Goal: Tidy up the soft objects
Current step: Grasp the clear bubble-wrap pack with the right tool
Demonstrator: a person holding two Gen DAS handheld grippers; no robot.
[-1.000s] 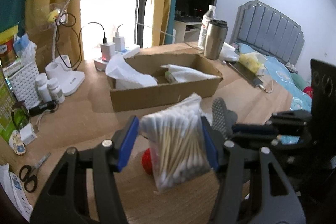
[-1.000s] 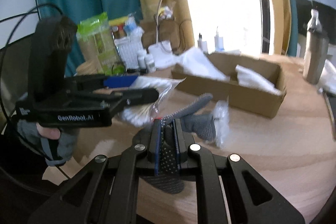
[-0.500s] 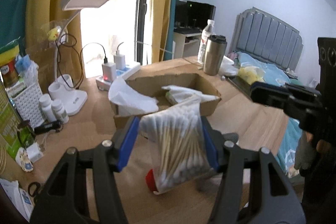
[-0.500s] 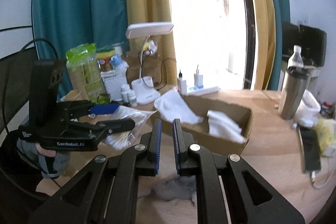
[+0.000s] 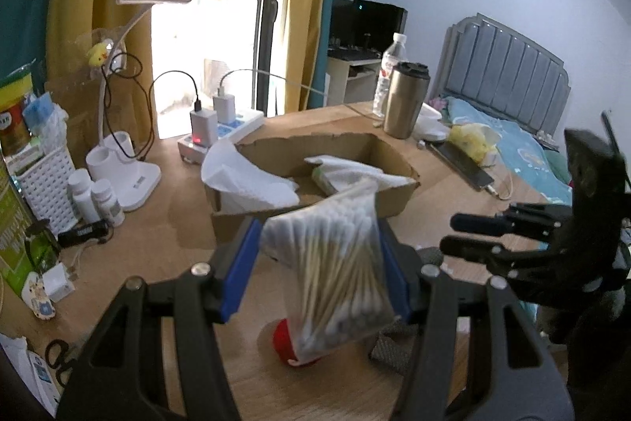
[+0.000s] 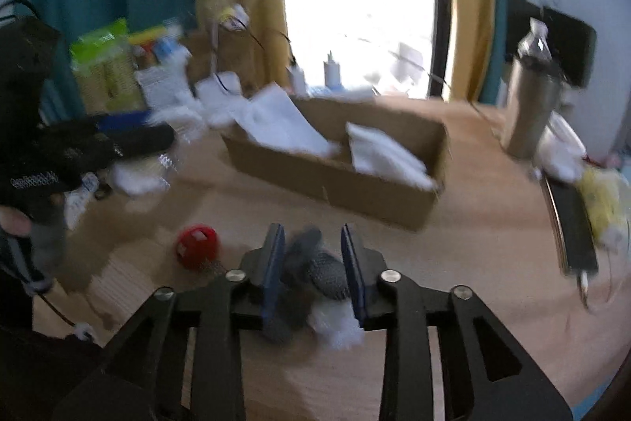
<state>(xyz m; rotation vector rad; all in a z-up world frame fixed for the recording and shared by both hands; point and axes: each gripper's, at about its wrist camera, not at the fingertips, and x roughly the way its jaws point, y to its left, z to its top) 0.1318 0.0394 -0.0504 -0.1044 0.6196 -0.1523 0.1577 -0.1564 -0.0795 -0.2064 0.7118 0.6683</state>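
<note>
My left gripper pinches the bag of cotton swabs; my right gripper, jaws spread, straddles the grey glove on the bench.

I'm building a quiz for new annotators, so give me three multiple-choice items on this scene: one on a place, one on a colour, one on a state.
1. Where does the grey glove lie?
A. inside the cardboard box
B. on the table between the right gripper's fingers
C. on the bed

2. What colour is the small round object on the table near the glove?
A. red
B. green
C. white

3. What is the left gripper doing?
A. open and empty
B. shut on the bag of cotton swabs
C. gripping the steel tumbler

Answers:
1 B, the right gripper straddles it, jaws apart.
2 A, it shows bright red on the wood.
3 B, the bag of cotton swabs sits clamped between the blue pads.
</note>
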